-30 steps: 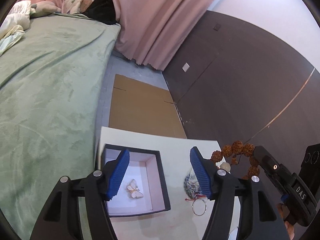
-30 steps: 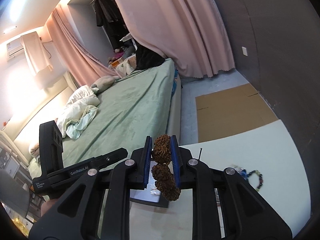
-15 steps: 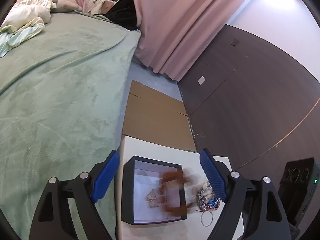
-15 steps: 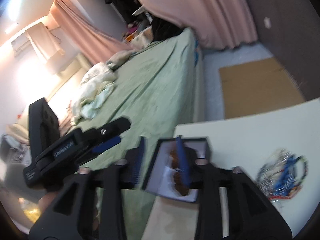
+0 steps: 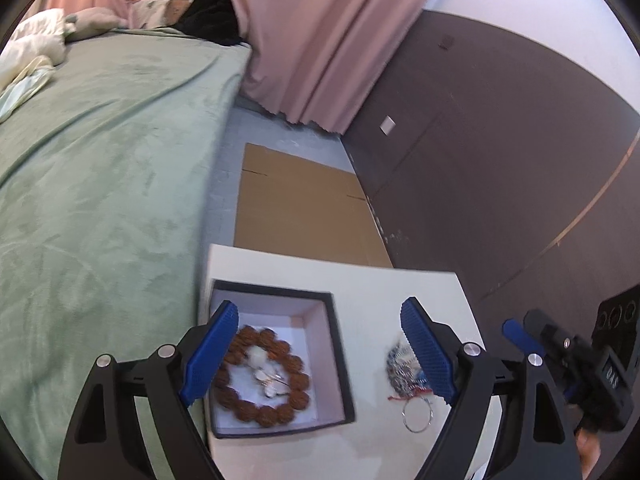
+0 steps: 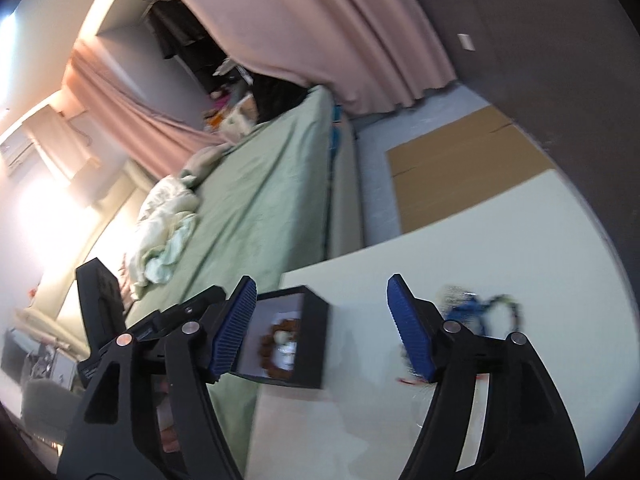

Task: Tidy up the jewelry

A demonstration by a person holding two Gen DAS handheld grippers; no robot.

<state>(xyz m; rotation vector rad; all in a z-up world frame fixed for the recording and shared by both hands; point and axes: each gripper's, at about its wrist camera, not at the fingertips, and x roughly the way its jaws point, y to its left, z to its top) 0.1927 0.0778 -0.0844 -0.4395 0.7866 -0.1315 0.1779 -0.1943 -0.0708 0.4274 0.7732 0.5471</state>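
A black jewelry box [image 5: 338, 344] with a pale lining sits on the white table [image 5: 360, 280]. A brown bead bracelet [image 5: 296, 390] lies inside it around a pale butterfly piece [image 5: 266, 376]. The box [image 6: 316, 340] and bracelet [image 6: 280, 344] also show in the right wrist view. A tangle of blue and silver jewelry [image 5: 402, 366] with a ring lies right of the box, and shows blurred in the right wrist view [image 6: 476, 308]. My left gripper [image 5: 316, 356] is open and empty above the box. My right gripper [image 6: 320, 332] is open and empty.
A green bed [image 5: 100, 160] borders the table on the left. Flat cardboard [image 5: 300, 216] lies on the floor beyond the table. A dark wall [image 5: 500, 160] is on the right and pink curtains [image 5: 320, 40] hang behind.
My right gripper opened and dropped the brown bead bracelet into the box, then pulled back to the right. The left gripper opened wider and rose.
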